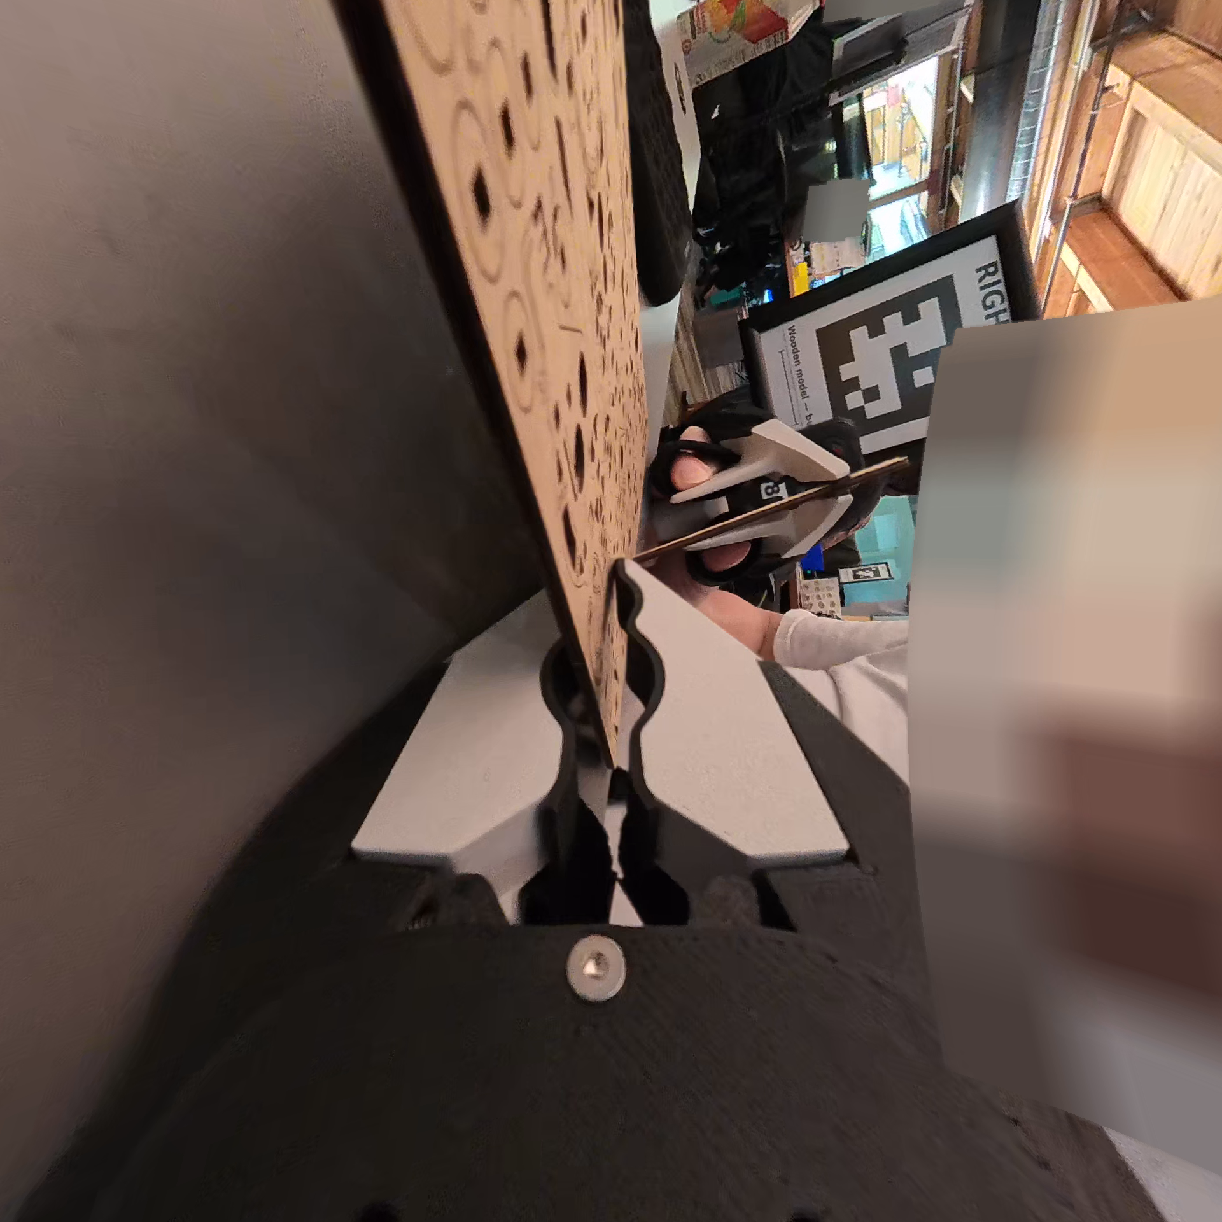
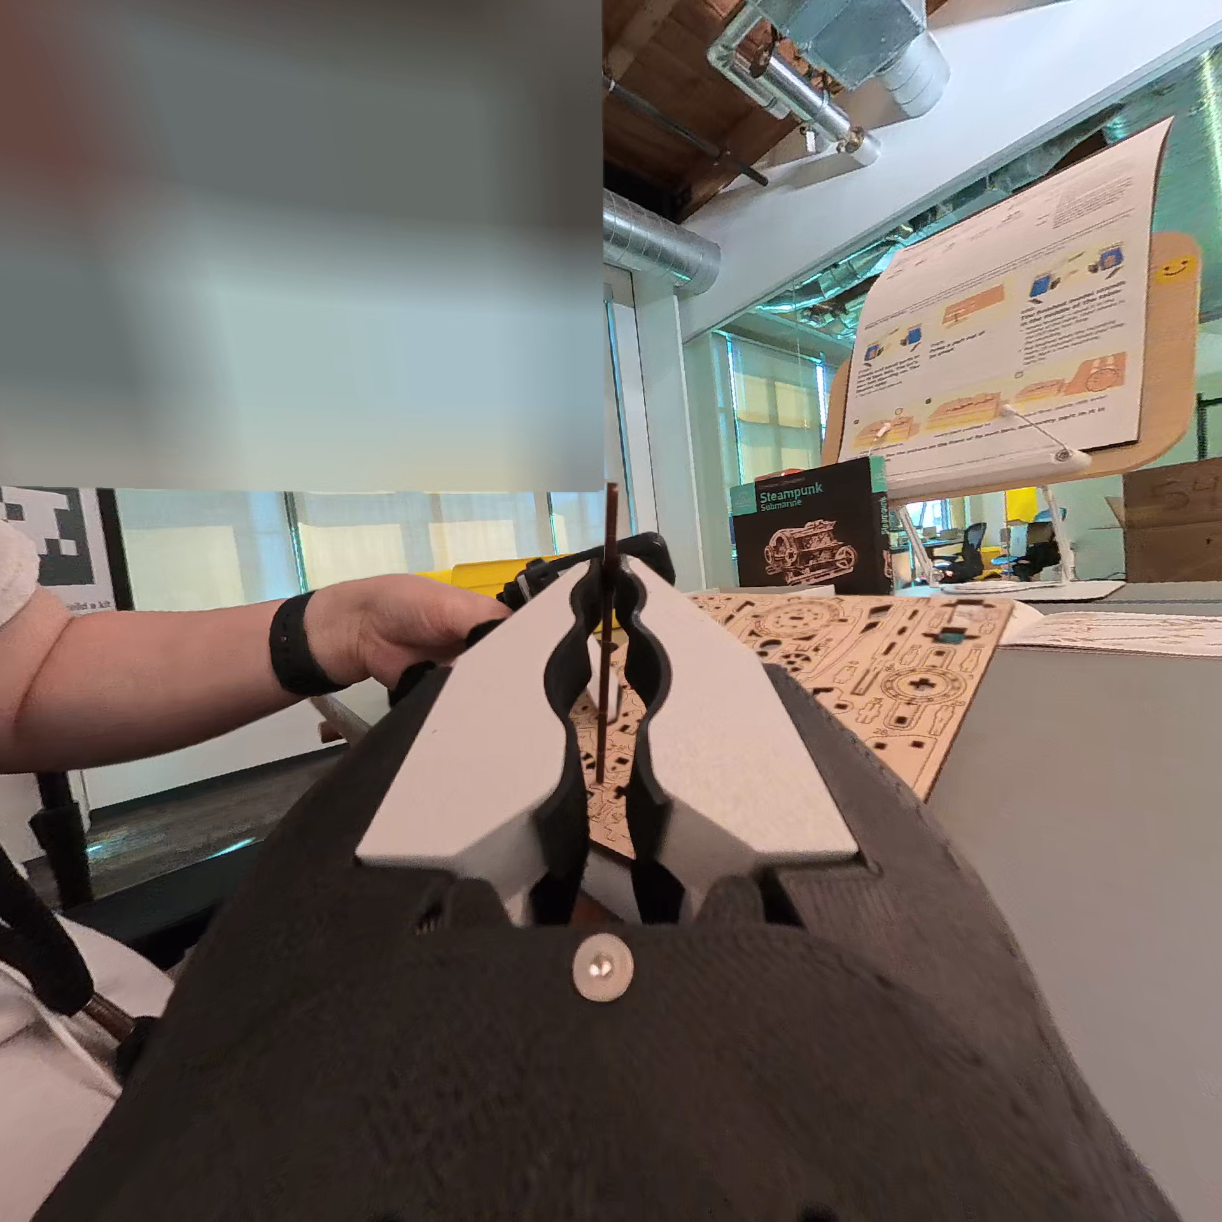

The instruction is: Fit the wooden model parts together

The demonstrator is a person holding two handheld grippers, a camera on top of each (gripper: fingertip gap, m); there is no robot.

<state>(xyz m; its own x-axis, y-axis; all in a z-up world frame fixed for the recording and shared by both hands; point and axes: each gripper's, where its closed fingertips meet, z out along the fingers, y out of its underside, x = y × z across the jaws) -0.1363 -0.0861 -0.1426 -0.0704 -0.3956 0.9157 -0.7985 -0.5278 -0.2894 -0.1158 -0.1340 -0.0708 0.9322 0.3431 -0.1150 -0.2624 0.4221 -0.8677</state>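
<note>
Left wrist view: the left gripper [image 1: 611, 668] is clenched on the lower edge of a laser-cut wooden sheet [image 1: 529, 264], which is held upright and tilted between the black wavy pads [image 1: 638, 668]. Beyond it, the right gripper [image 1: 787, 502] is seen farther off, closed on a thin wooden piece [image 1: 879, 471] viewed edge-on, with a person's fingers through its black loops and a white sleeve [image 1: 840, 638] below. A framed black-and-white marker board [image 1: 879, 350] stands behind.

Right wrist view: the right gripper [image 2: 607, 595] is clamped on the thin wooden piece [image 2: 610, 529], which is seen edge-on, standing vertically between the pads and reaching above the tips. A hand [image 2: 397, 628] with a black wristband [image 2: 294, 645] is seen at the left, holding the other tool. Another wooden sheet [image 2: 879, 654] with cut-out shapes lies flat on the grey table [image 2: 1091, 793]. Behind it a dark model kit box [image 2: 810, 529] stands upright, near an instruction page [image 2: 1005, 317] propped on a stand
</note>
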